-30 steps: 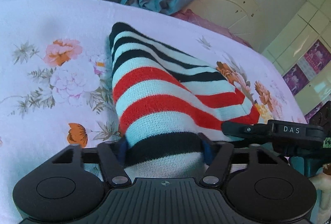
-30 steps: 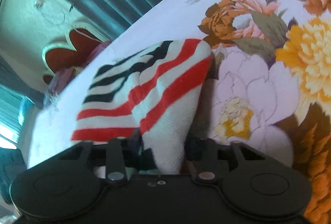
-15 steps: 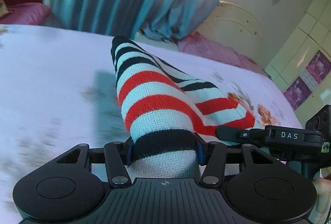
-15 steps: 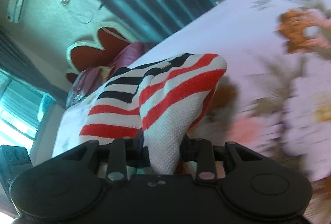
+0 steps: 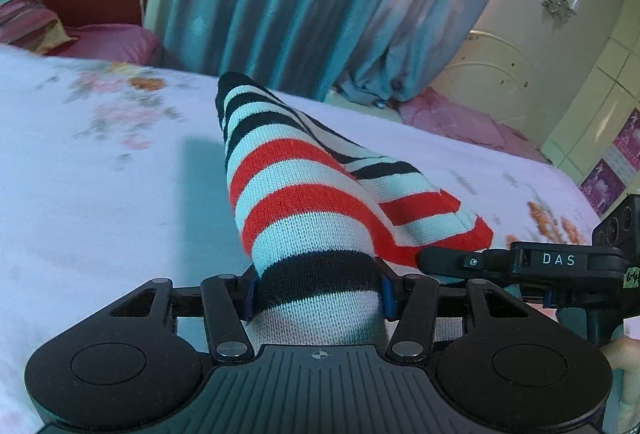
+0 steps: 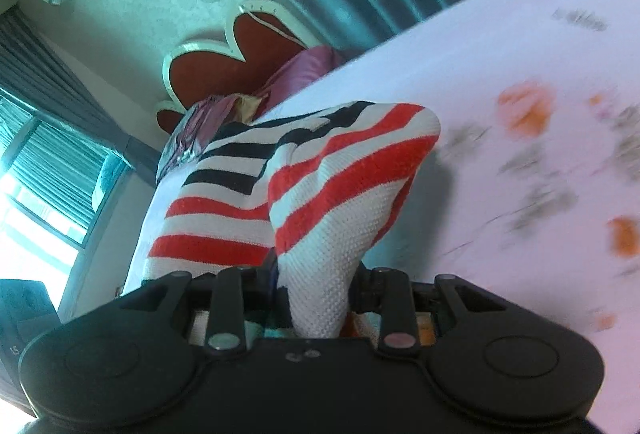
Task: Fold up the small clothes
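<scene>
From the left wrist, the left tool (image 5: 318, 294) clamps a black band of the striped knit garment (image 5: 304, 193), lifted above the floral bed sheet (image 5: 100, 193). From the right wrist, the right tool (image 6: 316, 298) pinches the garment's white edge, raised over that sheet.

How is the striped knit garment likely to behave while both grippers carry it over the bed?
Probably floppy: the striped knit garment bunches and creases between the left gripper and right gripper. Likely light, held by pinched edges. The coarse knit should resist slipping.
</scene>
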{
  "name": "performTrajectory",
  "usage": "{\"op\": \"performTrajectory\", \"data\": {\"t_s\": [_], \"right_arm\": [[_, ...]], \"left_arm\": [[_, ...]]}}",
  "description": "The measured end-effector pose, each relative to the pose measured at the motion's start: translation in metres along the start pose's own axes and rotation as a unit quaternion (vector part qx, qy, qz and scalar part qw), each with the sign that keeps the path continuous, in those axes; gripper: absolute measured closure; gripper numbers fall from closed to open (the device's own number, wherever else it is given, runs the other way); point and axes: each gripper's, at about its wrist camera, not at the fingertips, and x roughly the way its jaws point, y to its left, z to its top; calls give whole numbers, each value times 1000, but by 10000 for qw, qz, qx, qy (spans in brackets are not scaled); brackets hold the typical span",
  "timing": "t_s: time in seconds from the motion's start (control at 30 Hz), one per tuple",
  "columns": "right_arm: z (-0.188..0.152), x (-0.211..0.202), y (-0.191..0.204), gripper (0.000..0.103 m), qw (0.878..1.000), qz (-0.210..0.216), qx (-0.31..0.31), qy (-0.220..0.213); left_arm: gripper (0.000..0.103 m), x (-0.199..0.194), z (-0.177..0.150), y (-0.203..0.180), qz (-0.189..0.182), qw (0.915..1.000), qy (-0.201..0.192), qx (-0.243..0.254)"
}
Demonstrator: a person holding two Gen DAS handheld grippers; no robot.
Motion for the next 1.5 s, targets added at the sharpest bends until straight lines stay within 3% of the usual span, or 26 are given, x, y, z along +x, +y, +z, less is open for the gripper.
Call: {"op": "performTrajectory", "data": {"t_s": [0.13, 0.2, 0.4, 0.5, 0.63, 0.7, 0.77, 0.87, 0.97, 1.17, 1.33, 1.5], "right_arm": [[-8, 39, 11, 71, 9995, -169, -30, 261], [-14, 45, 14, 67, 9989, -342, -99, 308], [-18, 27, 4, 58, 9985, -440, 248, 204], [-14, 4, 5, 50, 9973, -681, 258, -110], [-2, -13, 24, 71, 9949, -903, -111, -440], [4, -1, 42, 84, 9929, -990, -344, -565], [9, 13, 55, 87, 9927, -959, -461, -574], [13, 45, 66, 87, 9906, -1134, -624, -452], [8, 68, 60, 87, 9827, -1618, -816, -391], [3, 89, 57, 81, 9699, -2024, -1281, -445], [-2, 69, 76, 82, 9718, -1873, -1325, -541], [-36, 34, 96, 82, 9718, -1658, -1594, -511]], "left_arm": [[48, 12, -19, 36, 160, 9998, 75, -40], [41, 17, -31, 50, 182, 9998, 89, -50], [36, 13, -39, 51, 260, 9996, -52, -46], [36, -12, -33, 49, 356, 9990, -278, -25], [36, -28, -14, 43, 309, 9961, -821, 59], [36, -17, -1, 37, 263, 9967, -745, 183], [36, 1, 9, 34, 322, 9971, -635, 260], [36, 28, 15, 38, 593, 9964, -553, 258], [36, 43, 10, 42, 835, 9952, -415, 280], [36, 48, 2, 47, 941, 9948, -379, 127], [36, 18, -6, 39, 873, 9955, -341, 130], [36, -10, -30, 26, 901, 9952, -160, 358]]}}
